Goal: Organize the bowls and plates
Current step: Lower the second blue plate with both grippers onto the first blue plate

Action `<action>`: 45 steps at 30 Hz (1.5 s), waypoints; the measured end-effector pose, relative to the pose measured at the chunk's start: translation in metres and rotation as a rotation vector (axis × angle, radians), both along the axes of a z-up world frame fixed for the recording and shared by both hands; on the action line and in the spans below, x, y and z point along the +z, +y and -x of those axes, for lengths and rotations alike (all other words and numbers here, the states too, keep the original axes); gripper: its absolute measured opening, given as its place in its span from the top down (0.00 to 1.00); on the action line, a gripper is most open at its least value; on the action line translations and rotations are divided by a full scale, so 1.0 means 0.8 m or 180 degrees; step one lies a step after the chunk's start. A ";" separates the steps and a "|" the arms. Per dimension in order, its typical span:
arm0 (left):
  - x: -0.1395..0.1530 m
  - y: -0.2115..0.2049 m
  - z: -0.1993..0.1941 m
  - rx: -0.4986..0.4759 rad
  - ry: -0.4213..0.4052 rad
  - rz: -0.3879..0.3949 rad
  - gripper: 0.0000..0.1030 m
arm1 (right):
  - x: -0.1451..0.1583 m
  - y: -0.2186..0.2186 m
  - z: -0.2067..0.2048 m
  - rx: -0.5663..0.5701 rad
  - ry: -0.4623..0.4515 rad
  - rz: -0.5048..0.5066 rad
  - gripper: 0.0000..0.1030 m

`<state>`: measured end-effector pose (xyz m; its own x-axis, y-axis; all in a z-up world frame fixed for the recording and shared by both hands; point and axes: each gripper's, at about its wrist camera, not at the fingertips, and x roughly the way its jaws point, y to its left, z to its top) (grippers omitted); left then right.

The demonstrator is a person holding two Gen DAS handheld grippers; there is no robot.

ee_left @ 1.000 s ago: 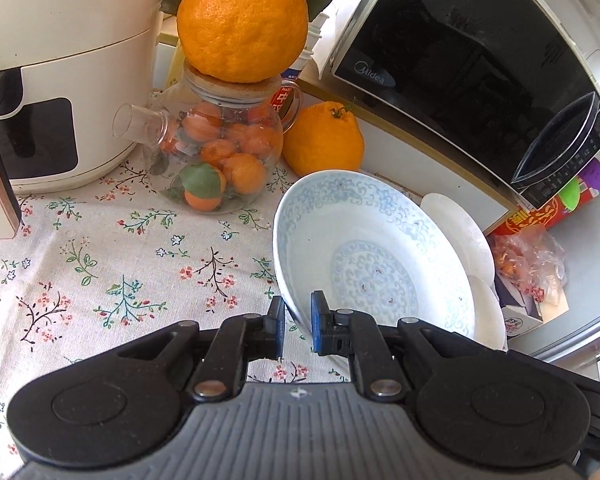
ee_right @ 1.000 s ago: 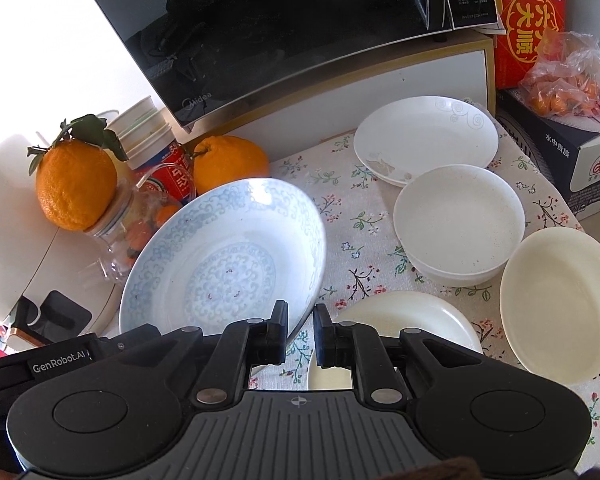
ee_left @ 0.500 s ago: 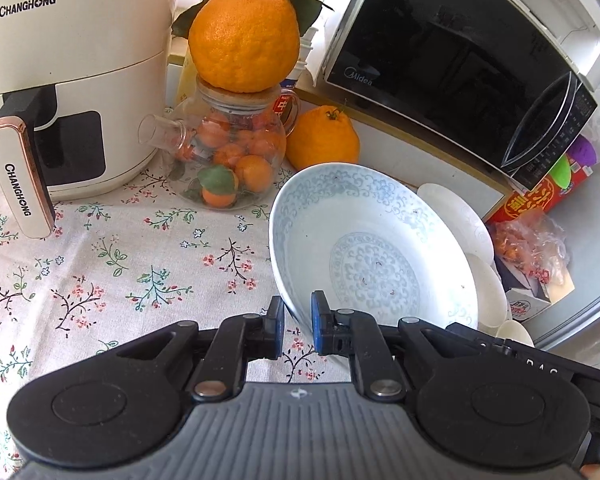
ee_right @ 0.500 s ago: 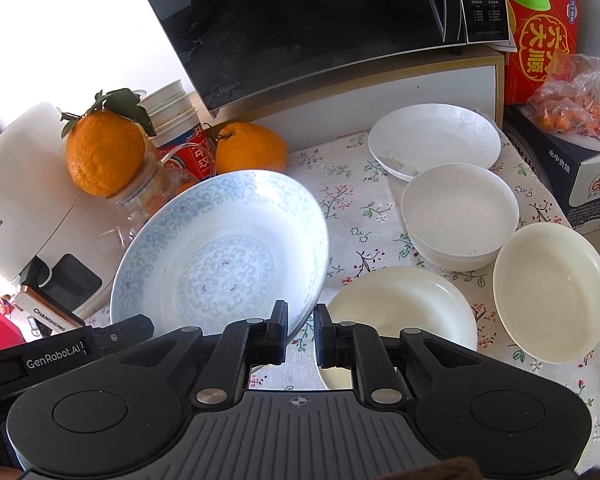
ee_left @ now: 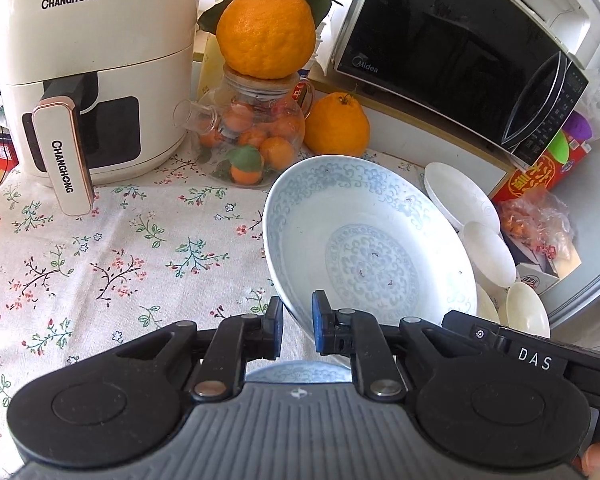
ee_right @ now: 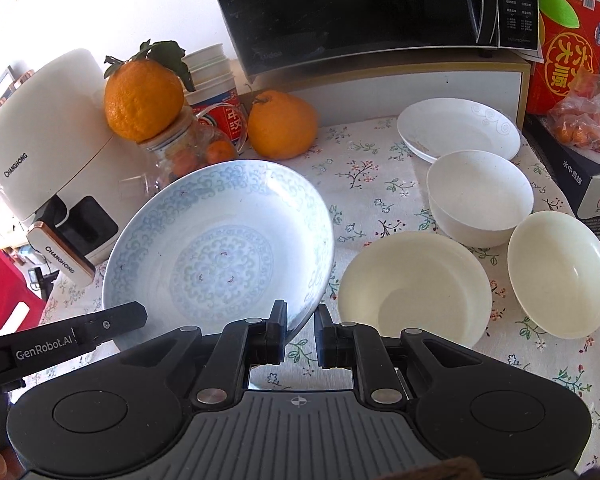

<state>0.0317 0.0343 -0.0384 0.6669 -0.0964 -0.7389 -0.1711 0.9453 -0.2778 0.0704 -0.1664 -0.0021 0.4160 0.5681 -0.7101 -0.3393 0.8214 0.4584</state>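
Both views show one blue-patterned bowl carried tilted above the floral desk; from the left wrist, the left hand-held gripper is nearly closed, pinching its near rim, in front of the glass jar. From the right wrist, the right hand-held gripper clamps the same bowl's rim, left of the cream bowl. Transport seems underway; next, I judge, comes level lowering onto a matching dish or into a clear spot.
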 end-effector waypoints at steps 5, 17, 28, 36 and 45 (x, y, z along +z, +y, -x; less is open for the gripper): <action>-0.003 0.005 0.017 -0.0037 0.0028 0.0011 0.87 | 0.001 0.005 0.015 0.0105 -0.0030 0.0043 0.86; -0.018 0.015 0.068 -0.0076 0.0222 0.0071 0.86 | 0.000 0.014 0.066 0.0382 -0.0023 0.0217 0.86; -0.029 0.006 0.106 -0.0122 0.0359 0.0030 0.86 | 0.000 0.009 0.112 0.0487 -0.0103 0.0382 0.86; -0.039 0.005 0.122 -0.0155 0.0486 0.0066 0.86 | -0.011 0.005 0.131 0.0577 0.0005 0.0426 0.86; -0.043 0.003 0.130 -0.0162 0.0560 0.0057 0.86 | -0.018 0.007 0.142 0.0639 0.0064 0.0493 0.85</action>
